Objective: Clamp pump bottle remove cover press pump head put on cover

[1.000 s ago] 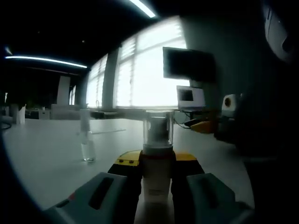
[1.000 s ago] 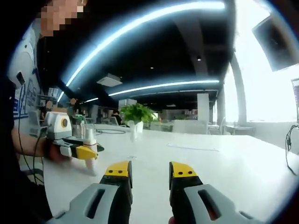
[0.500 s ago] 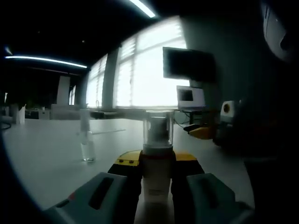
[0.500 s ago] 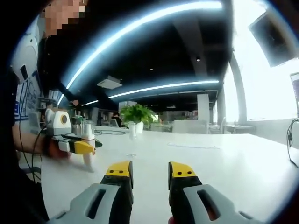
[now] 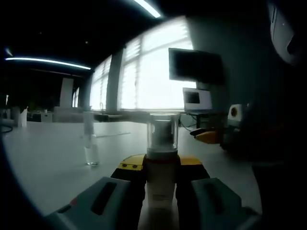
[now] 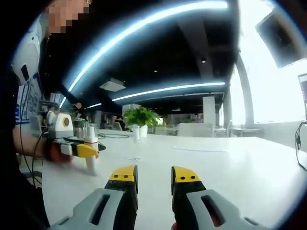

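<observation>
The pump bottle [image 5: 161,191] was held upright between the yellow-tipped fingers [image 5: 128,167] of the left gripper [image 5: 160,170], clamped at its body below the collar, with the clear cover [image 5: 162,133] seated on the pump head above them. In the right gripper view the same bottle [image 6: 90,158] was seen standing on the white desk [image 6: 230,167], gripped by the left gripper [image 6: 79,149]. The right gripper [image 6: 151,178] was held well apart from it, its fingers [image 6: 123,175] parted with nothing between them. The step in hand was judged to be removal of the cover. For that, the left grip should be kept firm and low, and the cover taken at its sides from above and drawn straight up along the bottle's axis, so that the bottle would not be tilted. A small clear object [image 5: 90,149], possibly a vial, stood on the desk to one side, dim in that view; it should be cleared by the approach.
</observation>
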Motion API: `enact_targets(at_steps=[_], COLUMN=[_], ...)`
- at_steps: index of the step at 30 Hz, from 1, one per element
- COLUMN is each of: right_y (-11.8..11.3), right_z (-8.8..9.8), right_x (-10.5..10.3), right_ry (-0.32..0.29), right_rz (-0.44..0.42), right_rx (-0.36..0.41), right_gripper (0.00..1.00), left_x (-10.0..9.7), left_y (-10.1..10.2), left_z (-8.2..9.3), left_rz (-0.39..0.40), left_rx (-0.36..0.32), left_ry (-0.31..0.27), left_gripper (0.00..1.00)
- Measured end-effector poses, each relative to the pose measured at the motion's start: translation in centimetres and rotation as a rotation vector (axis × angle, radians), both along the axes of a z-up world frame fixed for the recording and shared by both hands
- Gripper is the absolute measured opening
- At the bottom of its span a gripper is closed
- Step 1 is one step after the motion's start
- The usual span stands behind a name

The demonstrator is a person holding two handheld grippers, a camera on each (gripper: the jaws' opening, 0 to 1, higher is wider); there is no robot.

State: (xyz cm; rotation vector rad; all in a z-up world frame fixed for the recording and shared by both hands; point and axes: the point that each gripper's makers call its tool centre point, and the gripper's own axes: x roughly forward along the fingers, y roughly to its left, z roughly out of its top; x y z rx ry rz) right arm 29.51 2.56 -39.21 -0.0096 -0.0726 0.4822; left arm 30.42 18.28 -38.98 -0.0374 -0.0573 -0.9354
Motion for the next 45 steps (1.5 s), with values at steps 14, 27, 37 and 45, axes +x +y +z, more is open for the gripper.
enact_targets(at_steps=[14, 27, 37, 45], right_y=[-0.1, -0.7, -1.0, -1.1], right_z=[0.3, 0.8, 1.0, 1.4], right_x=[0.0, -0.1, -0.2, -0.3], right_ry=[-0.013, -0.032, -0.038, -0.058], right_rz=[-0.020, -0.032, -0.034, -0.043], right_rx=[0.001, 0.028, 0.040, 0.048], right_gripper=[0.18, 0.18, 0.16, 0.15], left_x=[0.3, 2.2, 5.5, 8.0], left_y=[0.3, -0.9, -3.1, -5.8], left_z=[1.1, 2.7, 2.8, 2.9], left_rz=[0.013, 0.076, 0.152, 0.156], left_rx=[-0.057, -0.083, -0.034, -0.043], left_ry=[0.009, 0.002, 0.020, 0.029], left_gripper=[0.14, 0.14, 0.14, 0.14])
